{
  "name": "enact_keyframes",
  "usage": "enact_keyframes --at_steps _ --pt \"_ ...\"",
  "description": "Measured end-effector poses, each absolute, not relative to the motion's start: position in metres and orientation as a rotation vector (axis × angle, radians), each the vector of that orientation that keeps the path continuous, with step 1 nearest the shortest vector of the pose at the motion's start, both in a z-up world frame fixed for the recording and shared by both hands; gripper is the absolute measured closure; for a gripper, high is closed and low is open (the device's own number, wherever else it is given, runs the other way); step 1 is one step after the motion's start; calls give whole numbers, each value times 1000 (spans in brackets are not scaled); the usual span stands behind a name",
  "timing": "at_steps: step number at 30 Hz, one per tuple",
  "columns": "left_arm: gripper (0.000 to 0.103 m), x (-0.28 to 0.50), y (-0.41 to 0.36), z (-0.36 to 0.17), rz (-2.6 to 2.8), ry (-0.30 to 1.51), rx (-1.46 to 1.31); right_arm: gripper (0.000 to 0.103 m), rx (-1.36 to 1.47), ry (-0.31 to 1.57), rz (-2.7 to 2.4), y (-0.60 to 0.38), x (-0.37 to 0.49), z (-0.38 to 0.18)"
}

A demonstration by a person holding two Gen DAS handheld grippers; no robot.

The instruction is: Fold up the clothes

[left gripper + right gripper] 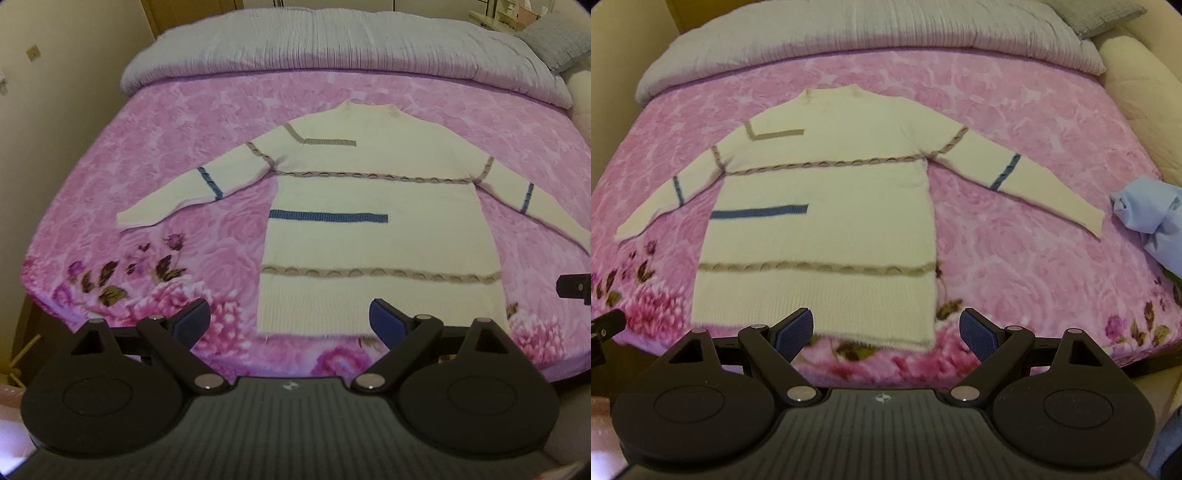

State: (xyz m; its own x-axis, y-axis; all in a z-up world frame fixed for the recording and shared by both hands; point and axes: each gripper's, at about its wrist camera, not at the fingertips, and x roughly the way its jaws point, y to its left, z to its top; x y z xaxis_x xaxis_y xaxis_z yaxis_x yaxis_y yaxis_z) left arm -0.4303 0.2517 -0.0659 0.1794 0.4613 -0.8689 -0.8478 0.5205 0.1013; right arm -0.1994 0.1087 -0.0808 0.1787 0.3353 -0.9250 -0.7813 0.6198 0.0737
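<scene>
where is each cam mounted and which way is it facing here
Left wrist: sits on the left hand-held gripper, looking steeply down along its open fingers at the near hem of the cream sweater on the pink blanket; the other gripper's tip shows at the right edge.
Right wrist: sits on the right hand-held gripper, aimed down at the hem's right corner; a crumpled blue garment lies at far right.
Shared: sweater spread flat, blanket, grey duvet beyond.

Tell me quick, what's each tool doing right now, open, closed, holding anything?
Left tool: open, empty, above the hem of the cream knitted sweater.
Right tool: open, empty, above the same sweater's hem.
</scene>
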Motion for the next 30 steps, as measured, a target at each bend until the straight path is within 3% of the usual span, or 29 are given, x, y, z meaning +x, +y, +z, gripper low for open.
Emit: enact_keyframes --at_steps 17,26,30 --pt "12 -481 531 -182 993 1044 -865 14 -421 1285 648 308 -152 -171" --pt "13 -554 613 -260 1180 953 -1112 14 -399 1275 538 372 -121 -242" --pt "33 -591 627 -280 1296 726 -1300 14 -421 1267 527 387 -118 -261"
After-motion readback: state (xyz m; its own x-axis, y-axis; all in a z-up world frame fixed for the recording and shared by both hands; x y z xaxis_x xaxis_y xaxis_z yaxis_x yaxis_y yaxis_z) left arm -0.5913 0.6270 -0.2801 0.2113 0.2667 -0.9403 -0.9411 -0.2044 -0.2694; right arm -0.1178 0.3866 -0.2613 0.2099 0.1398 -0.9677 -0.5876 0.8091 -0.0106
